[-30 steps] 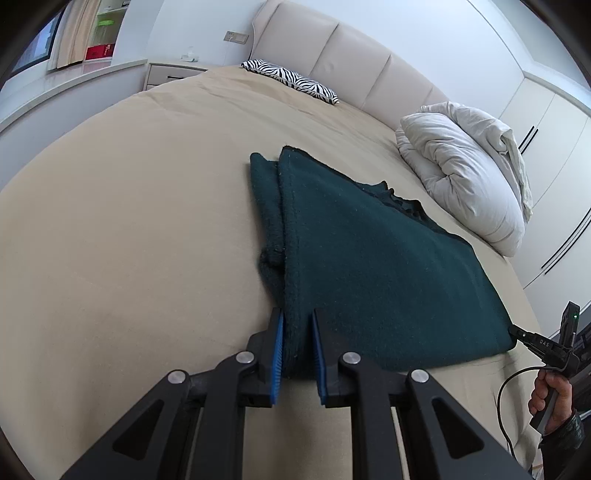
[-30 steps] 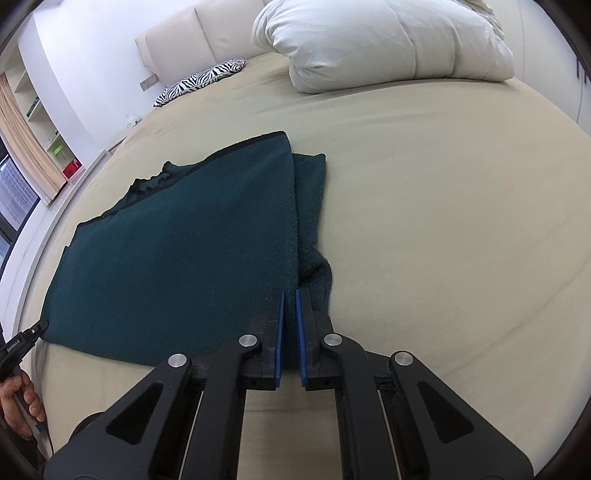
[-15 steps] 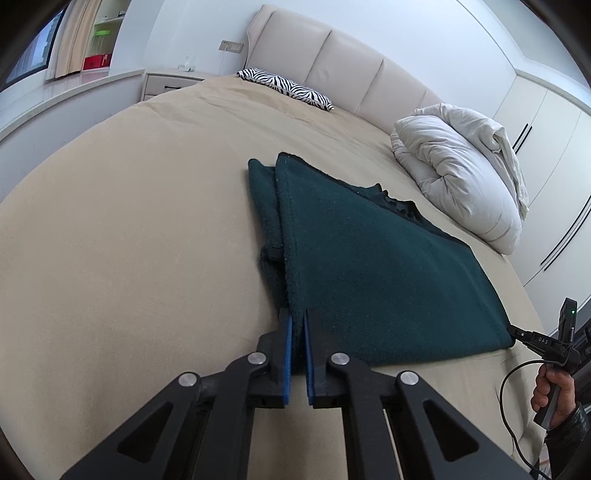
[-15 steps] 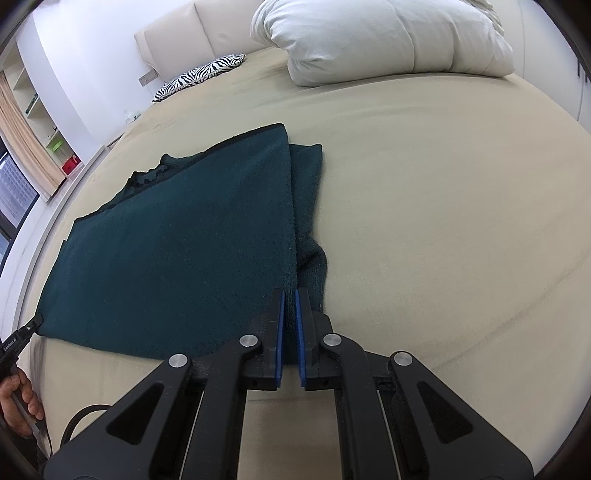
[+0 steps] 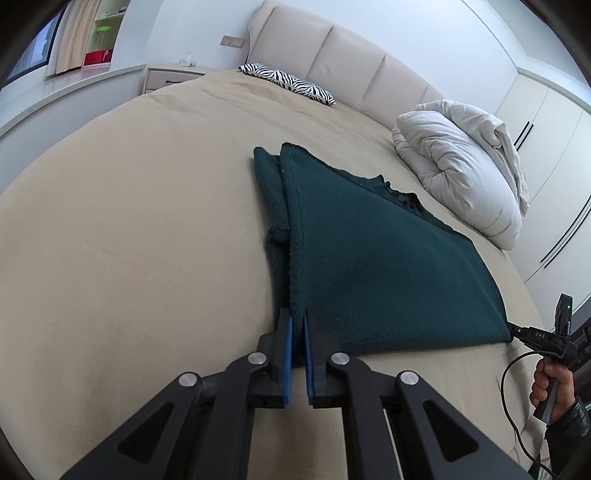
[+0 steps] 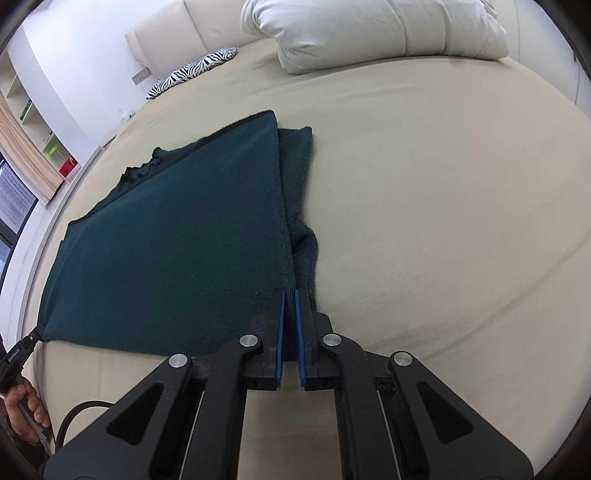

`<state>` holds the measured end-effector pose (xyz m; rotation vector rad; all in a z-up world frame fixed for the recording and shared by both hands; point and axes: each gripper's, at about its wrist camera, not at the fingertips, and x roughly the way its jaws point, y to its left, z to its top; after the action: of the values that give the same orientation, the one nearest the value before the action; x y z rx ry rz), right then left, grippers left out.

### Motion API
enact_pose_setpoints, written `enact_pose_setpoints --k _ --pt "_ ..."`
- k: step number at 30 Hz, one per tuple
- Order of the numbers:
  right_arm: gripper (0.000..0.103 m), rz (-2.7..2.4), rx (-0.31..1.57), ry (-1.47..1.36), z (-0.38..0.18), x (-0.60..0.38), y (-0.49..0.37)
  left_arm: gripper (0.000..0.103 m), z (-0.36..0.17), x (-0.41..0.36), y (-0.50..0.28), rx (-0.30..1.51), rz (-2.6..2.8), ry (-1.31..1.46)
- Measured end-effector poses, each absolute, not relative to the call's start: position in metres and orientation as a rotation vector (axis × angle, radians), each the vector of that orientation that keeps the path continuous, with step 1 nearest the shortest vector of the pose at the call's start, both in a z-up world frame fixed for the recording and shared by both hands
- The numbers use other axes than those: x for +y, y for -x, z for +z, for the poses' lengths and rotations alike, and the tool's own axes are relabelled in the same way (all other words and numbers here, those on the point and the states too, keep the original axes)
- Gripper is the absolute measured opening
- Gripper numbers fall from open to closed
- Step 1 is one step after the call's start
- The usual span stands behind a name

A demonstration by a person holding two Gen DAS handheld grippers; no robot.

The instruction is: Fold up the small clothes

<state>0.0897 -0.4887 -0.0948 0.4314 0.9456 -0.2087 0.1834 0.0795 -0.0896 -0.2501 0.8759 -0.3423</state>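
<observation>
A dark green knitted garment [image 5: 369, 251] lies flat on the beige bed [image 5: 129, 240], folded along both side edges. My left gripper [image 5: 298, 325] is shut on the garment's near left corner. In the right wrist view the same garment [image 6: 177, 240] spreads to the left, and my right gripper [image 6: 290, 299] is shut on its near right corner. Each gripper shows small at the far corner in the other's view, the right one in the left wrist view [image 5: 517, 328] and the left one in the right wrist view [image 6: 35, 338].
A white rolled duvet [image 5: 461, 173] lies at the bed's right side, also seen in the right wrist view [image 6: 369, 33]. A zebra-print pillow [image 5: 288, 83] sits by the padded headboard [image 5: 351, 62]. Wardrobe doors [image 5: 546, 147] stand at the right; a nightstand [image 5: 170, 75] at the far left.
My left gripper has closed from open onto the garment's near left corner. My right gripper has stayed shut on its corner. The garment has barely shifted.
</observation>
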Motion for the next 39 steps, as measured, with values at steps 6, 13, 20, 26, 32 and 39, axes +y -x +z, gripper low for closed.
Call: enact_pose_setpoints --k 6,13,20,26,32,39 --pt "0.004 -0.204 0.956 -0.463 -0.098 -0.490 -0.091 0.007 -0.094 0.082 -0.186 0.898 -0.346 0.272" --pt "0.004 -0.214 0.967 -0.469 -0.095 -0.486 -0.087 0.007 -0.095 0.082 -0.186 0.900 -0.347 0.272" --pt "0.004 -0.208 0.955 -0.542 -0.101 -0.496 -0.089 0.007 -0.095 0.082 -0.185 0.900 -0.345 0.267" --pt "0.005 -0.185 0.953 -0.553 -0.106 -0.498 -0.088 0.007 -0.095 0.083 -0.186 0.900 -0.343 0.264" --pt "0.005 -0.189 0.960 -0.527 -0.103 -0.495 -0.088 0.017 -0.093 0.086 -0.184 0.899 -0.334 0.274" --pt "0.037 -0.261 0.889 -0.527 -0.073 -0.499 -0.077 0.023 -0.066 0.093 -0.167 0.847 -0.297 0.257"
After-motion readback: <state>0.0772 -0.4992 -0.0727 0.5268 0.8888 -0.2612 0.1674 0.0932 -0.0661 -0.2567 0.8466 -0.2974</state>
